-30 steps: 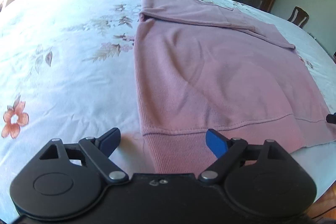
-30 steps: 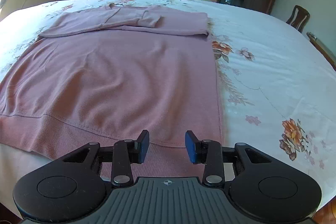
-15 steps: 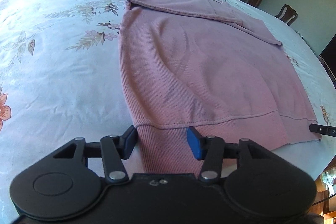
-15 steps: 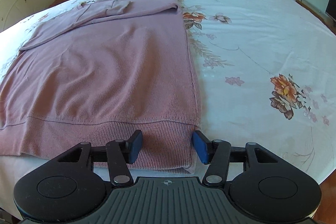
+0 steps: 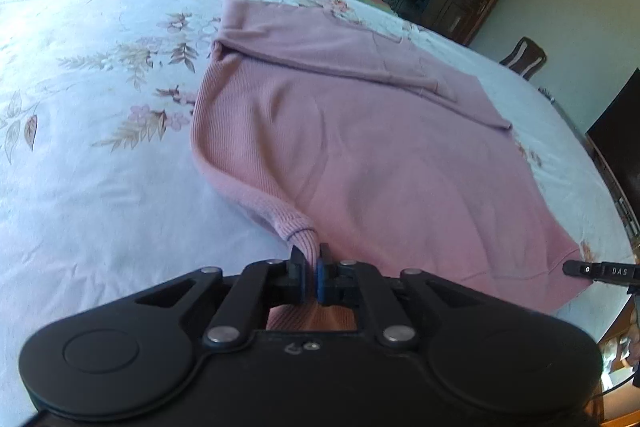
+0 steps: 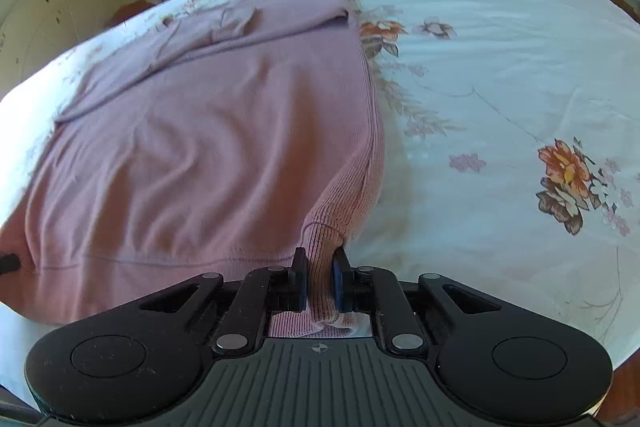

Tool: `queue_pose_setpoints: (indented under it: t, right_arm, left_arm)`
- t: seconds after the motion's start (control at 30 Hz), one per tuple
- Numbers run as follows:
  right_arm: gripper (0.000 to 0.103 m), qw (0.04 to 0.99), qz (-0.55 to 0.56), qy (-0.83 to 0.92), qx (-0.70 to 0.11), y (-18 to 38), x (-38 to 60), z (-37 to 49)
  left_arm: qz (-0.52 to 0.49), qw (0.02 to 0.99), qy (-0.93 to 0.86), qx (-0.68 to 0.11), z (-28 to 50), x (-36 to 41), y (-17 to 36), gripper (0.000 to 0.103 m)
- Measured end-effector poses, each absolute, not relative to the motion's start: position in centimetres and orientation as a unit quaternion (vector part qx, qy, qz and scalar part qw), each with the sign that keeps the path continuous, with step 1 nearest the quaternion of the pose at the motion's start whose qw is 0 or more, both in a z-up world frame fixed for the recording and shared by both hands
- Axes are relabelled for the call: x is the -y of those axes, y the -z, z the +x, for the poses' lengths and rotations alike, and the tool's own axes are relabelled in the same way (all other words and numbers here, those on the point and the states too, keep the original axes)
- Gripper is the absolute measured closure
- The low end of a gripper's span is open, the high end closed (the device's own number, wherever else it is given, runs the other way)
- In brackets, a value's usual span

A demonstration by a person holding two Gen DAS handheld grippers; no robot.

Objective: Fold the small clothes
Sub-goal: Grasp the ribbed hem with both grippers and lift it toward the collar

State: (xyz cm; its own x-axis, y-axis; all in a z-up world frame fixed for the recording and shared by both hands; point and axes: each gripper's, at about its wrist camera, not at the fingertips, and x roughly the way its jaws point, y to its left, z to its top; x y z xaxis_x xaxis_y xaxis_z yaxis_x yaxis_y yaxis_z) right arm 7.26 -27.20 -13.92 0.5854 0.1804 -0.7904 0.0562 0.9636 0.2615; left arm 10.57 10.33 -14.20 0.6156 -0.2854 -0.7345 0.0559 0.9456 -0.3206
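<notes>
At the pink ribbed knit sweater's (image 5: 360,155) hem, I'm clamping both corners, left gripper (image 5: 311,273) and right gripper (image 6: 320,281); thin pinches risk slipping when lifting.

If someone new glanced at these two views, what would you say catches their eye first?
Most likely the pink sweater, spread flat across the floral bedsheet with its sleeves folded over the far end. Next, the two black tongs at its near hem: the left tongs pinch the left corner and the right tongs the right, each bunching the ribbed band.
</notes>
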Motion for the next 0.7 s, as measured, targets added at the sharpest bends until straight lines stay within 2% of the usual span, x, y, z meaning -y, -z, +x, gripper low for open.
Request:
queue_pose_setpoints:
  t: [0.43,0.7]
  right_arm:
    - [0.092,0.920,0.171,-0.062,-0.348,6.8,28.4,17.5]
    - [0.092,0.919,0.192,-0.060,-0.339,7.2,29.7,30.2]
  left_arm:
    - [-0.144,0.928,0.099,-0.328,20.5,-9.6,8.6,0.099]
    - [-0.154,0.936,0.060,-0.311,30.7,-9.6,8.4,0.099]
